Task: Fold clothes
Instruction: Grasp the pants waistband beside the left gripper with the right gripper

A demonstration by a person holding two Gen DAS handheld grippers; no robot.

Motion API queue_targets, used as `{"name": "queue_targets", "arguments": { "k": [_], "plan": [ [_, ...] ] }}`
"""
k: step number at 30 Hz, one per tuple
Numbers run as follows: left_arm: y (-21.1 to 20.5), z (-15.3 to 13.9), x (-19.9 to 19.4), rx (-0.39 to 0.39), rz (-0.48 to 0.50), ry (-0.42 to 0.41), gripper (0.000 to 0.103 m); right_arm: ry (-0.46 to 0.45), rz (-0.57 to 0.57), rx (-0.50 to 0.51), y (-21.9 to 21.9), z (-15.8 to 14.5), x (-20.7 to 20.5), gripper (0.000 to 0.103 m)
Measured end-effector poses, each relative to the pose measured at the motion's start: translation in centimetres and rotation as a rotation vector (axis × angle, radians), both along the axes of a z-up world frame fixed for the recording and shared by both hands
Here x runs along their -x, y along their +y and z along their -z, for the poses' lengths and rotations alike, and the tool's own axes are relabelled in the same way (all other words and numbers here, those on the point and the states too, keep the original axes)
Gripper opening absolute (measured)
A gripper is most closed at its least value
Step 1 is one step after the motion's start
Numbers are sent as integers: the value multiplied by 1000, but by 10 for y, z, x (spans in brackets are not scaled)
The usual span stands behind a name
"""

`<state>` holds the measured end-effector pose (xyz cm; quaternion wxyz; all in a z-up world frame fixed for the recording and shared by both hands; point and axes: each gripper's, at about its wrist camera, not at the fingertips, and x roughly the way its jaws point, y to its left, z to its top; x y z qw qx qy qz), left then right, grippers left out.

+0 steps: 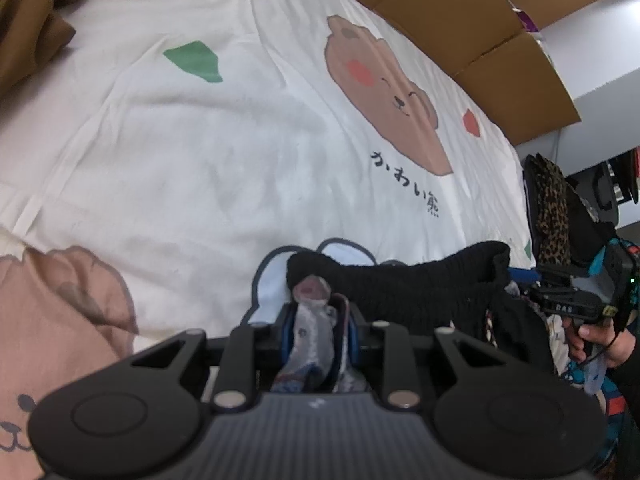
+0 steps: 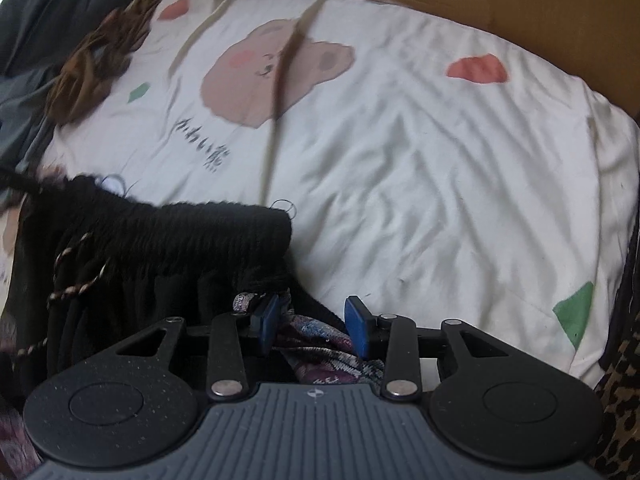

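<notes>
One black garment point(image 2: 180, 236); two hand-held grippers: left point(image 1: 316, 320) clenched on it, right point(image 2: 312, 324) released.

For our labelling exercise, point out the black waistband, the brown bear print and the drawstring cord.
Black waistband point(image 1: 420, 270), left wrist view, gathered top edge.
Brown bear print point(image 1: 384, 92), left wrist view, face.
Drawstring cord point(image 2: 76, 286), right wrist view, twisted strand.

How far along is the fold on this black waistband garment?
Nothing looks folded yet. In hand: the left gripper is clamped on patterned fabric by the black waistband; the right gripper stands open around similar fabric. Left: spreading it on the bear-print sheet and folding.
</notes>
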<state>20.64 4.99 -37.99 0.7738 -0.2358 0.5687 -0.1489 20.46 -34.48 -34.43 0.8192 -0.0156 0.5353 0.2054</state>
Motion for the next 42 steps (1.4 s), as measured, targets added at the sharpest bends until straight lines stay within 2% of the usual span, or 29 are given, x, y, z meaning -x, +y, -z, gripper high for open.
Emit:
{"name": "queue_targets", "arguments": {
  "k": [6, 8, 13, 19, 22, 26, 27, 28, 34, 39, 42],
  "plan": [
    [-2, -1, -2, -17, 26, -2, 27, -26, -127, 45, 15, -3, -2, 44],
    [-1, -1, -1, -20, 31, -4, 27, -36, -172, 32, 17, -8, -4, 44],
    [-1, 0, 1, -16, 23, -5, 27, -41, -177, -35, 9, -17, -8, 44],
    [-2, 0, 1, -19, 26, -4, 27, -36, -197, -108, 10, -11, -7, 44],
    [-2, 0, 1, -22, 27, -5, 27, -56, -250, -118, 20, -14, -5, 44],
    [-3, 1, 1, -26, 28, -4, 27, -85, -347, -76, 40, -15, -3, 42],
    [-3, 1, 1, -27, 29, -5, 27, -104, -367, -57, 45, -16, -1, 37],
    [-3, 1, 1, -28, 30, -5, 27, -124, -386, -38, 49, -17, 0, 37],
    [-2, 1, 1, -23, 25, -7, 27, -218, -418, 88, 61, -28, 12, 37],
    [-2, 2, 2, -20, 19, -10, 28, -218, -415, 144, 61, -32, 21, 36],
    [-2, 3, 3, -20, 19, -11, 28, -206, -410, 144, 59, -31, 23, 28]
  ]
}}
